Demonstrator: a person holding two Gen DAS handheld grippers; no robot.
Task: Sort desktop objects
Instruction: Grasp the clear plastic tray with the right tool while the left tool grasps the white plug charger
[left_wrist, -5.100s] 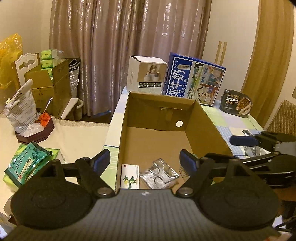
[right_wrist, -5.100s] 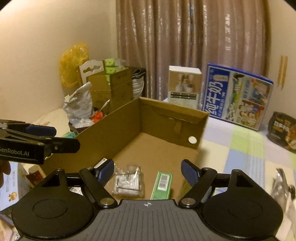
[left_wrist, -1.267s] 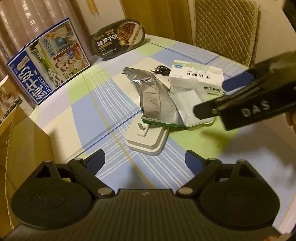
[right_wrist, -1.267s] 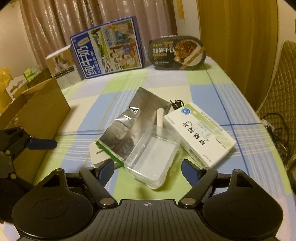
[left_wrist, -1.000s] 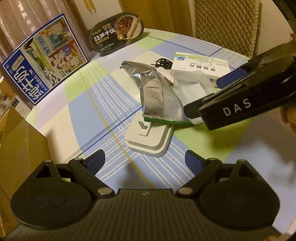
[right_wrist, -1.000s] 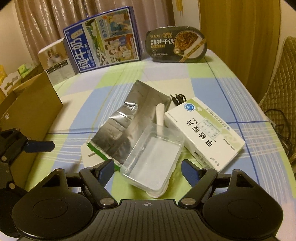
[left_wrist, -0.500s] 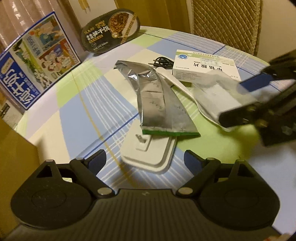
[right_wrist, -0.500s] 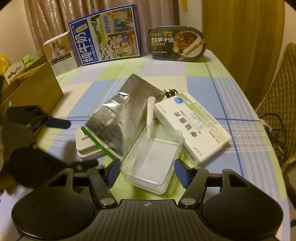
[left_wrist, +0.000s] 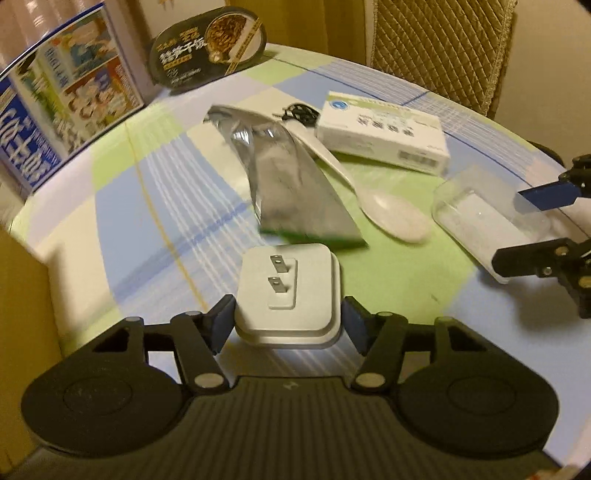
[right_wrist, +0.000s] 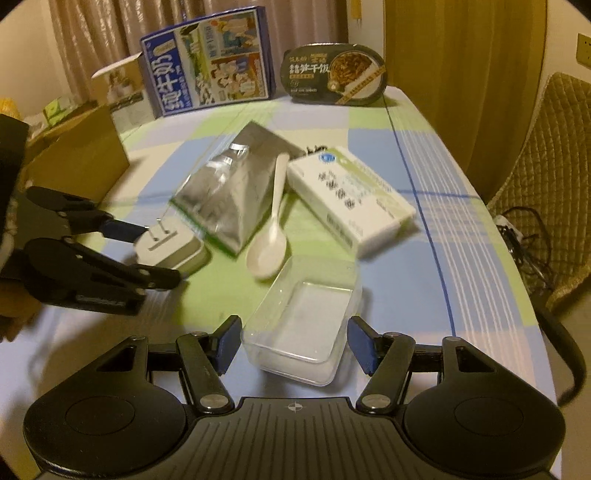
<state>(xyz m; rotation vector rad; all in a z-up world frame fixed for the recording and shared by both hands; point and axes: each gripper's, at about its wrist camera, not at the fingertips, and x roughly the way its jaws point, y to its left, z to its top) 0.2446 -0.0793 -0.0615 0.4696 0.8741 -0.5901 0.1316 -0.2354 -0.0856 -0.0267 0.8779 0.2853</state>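
White plug adapter (left_wrist: 288, 295) sits between the closing jaws of the left gripper (left_wrist: 288, 325); clear plastic tray (right_wrist: 303, 325) sits between the fingers of the right gripper (right_wrist: 291, 341).

Left pads flank the adapter's sides, prongs up, and appear to meet them. Right jaws stand partly apart around the tray; contact cannot be told. Both items lie near on the checked tablecloth (right_wrist: 388, 110). Just beyond lie a silver foil pouch (right_wrist: 229, 199), a white spoon (right_wrist: 269, 236) and a white medicine box (right_wrist: 351, 199); a cardboard box (right_wrist: 81, 162) stands left.
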